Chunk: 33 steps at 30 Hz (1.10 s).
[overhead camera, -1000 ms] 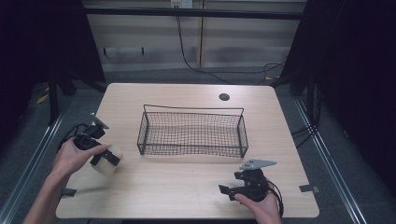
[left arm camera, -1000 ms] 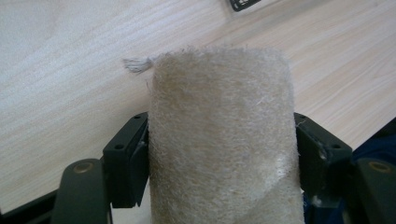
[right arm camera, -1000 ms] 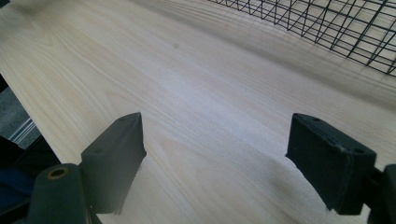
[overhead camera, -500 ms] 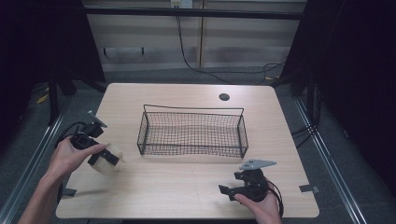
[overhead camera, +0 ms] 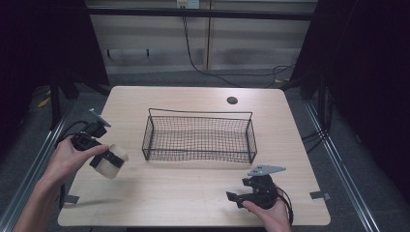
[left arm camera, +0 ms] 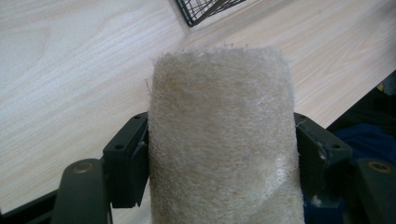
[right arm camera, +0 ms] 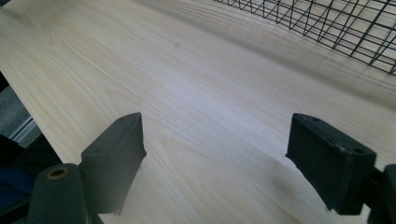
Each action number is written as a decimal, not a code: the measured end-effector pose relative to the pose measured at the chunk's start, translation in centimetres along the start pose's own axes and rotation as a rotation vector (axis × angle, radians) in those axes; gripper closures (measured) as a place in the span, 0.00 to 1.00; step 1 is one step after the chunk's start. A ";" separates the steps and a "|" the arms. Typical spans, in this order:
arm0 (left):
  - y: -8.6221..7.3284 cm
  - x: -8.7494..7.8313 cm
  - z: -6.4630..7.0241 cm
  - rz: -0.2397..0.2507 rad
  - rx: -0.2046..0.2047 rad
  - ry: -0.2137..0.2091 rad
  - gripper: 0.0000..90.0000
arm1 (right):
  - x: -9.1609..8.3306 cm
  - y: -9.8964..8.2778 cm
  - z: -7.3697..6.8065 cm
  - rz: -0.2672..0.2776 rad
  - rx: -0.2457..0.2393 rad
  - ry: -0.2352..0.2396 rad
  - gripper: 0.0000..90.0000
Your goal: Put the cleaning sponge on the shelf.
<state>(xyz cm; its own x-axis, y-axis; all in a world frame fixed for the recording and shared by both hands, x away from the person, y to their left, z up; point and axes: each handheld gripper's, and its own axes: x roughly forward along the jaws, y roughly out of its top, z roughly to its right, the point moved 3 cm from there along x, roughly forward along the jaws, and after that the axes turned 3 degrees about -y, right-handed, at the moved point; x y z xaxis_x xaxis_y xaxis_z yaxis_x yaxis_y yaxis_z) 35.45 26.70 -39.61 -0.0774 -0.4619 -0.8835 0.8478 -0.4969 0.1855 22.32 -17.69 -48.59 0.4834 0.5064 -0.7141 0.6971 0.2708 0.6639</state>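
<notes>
While the left gripper [overhead camera: 107, 159] sits out over the left edge of the table [overhead camera: 193, 193], its jaws are clamped on a cream, fuzzy roll [overhead camera: 109, 162], looks like a fibrous cylinder of some kind. In the left gripper view you can see it really well: the roll [left arm camera: 222, 140] sticks up between the two black jaws, and both pads press right against its sides, so the jaws are only as far apart as the roll is wide. The top end is a bit frayed. From the high view the roll looks lifted off the wood, tilted, with a shadow on the table closer to the person, and it's just left of the wire basket [overhead camera: 198, 137] without touching it.

The person's left hand [overhead camera: 70, 159] wraps around the gripper body, cable trailing back off the table edge.

Right gripper [overhead camera: 238, 197] is a different story. It's down near the front right part of the table, held in the right hand [overhead camera: 268, 212], grey plate on top. In the right gripper view its jaws are spread wide with nothing between them, just bare light wood [right arm camera: 187, 93] below. The basket mesh [right arm camera: 327, 28] shows at the top right there, well clear of the jaws.

Basket sits mid-table.
</notes>
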 end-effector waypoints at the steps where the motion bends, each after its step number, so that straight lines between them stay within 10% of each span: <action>1: 0.0 0.0 0.0 0.000 0.000 0.000 0.33 | 0.0 0.0 0.0 0.002 -0.002 0.000 0.20; 33: 4.0 -3.4 3.6 0.022 0.027 0.006 0.33 | 0.0 0.0 0.0 -0.002 0.002 0.006 0.20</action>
<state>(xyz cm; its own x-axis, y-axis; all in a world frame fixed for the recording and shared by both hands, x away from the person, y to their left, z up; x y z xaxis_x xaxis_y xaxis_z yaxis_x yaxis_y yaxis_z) 37.26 23.66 -34.34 -0.0558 -0.4683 -0.8818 0.8348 -0.5064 0.2161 22.34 -17.64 -48.61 0.4789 0.5103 -0.7143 0.6993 0.2700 0.6618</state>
